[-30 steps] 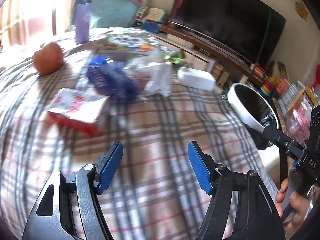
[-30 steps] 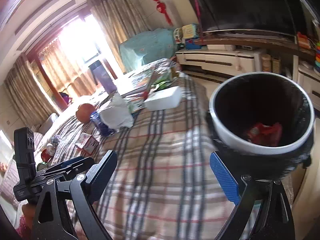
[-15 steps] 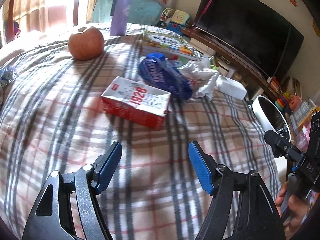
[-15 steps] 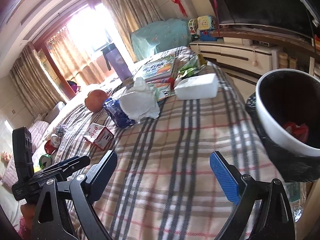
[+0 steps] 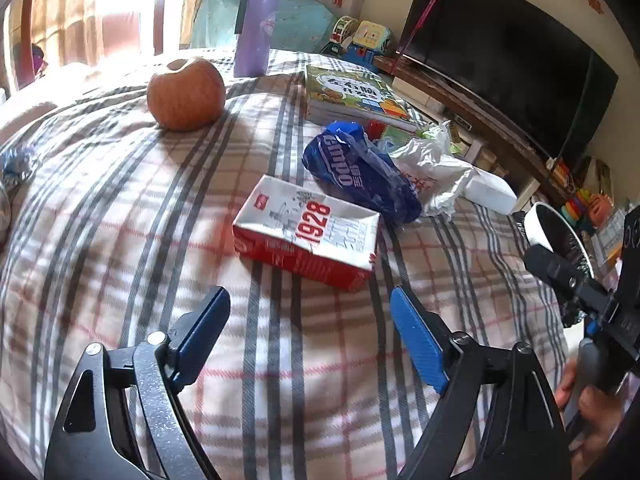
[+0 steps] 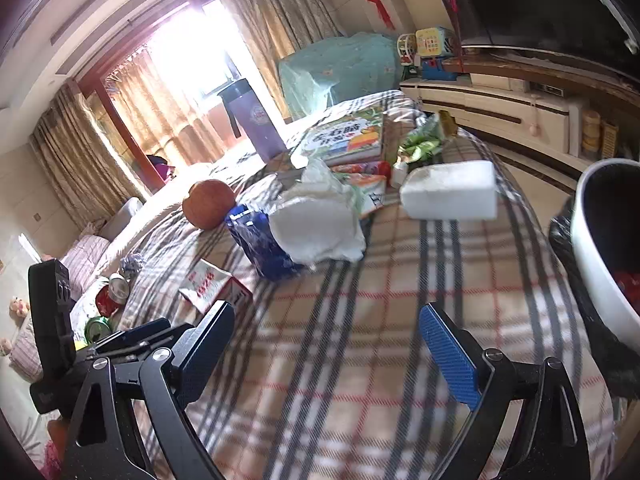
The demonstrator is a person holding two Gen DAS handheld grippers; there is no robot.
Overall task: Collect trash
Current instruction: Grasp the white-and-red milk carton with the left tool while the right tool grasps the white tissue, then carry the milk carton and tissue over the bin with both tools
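The left gripper (image 5: 308, 332) hangs over the plaid cloth with nothing between its pads; its jaws have just been opening and now stand wide. Just beyond them lies the red and white carton (image 5: 308, 236), marked 1928, apparently the next piece to lift. The right gripper (image 6: 324, 344) is also spread and empty, nearer the bin (image 6: 600, 264) at the table's right edge. Red rubbish already lies inside the bin, so the job looks begun but far from finished. Further off, the blue wrapper (image 5: 360, 172) and the crumpled white bag (image 5: 436, 168) touch each other, uncollected. The apple (image 5: 186, 94) and purple bottle (image 5: 254, 26) at the far side probably stay.
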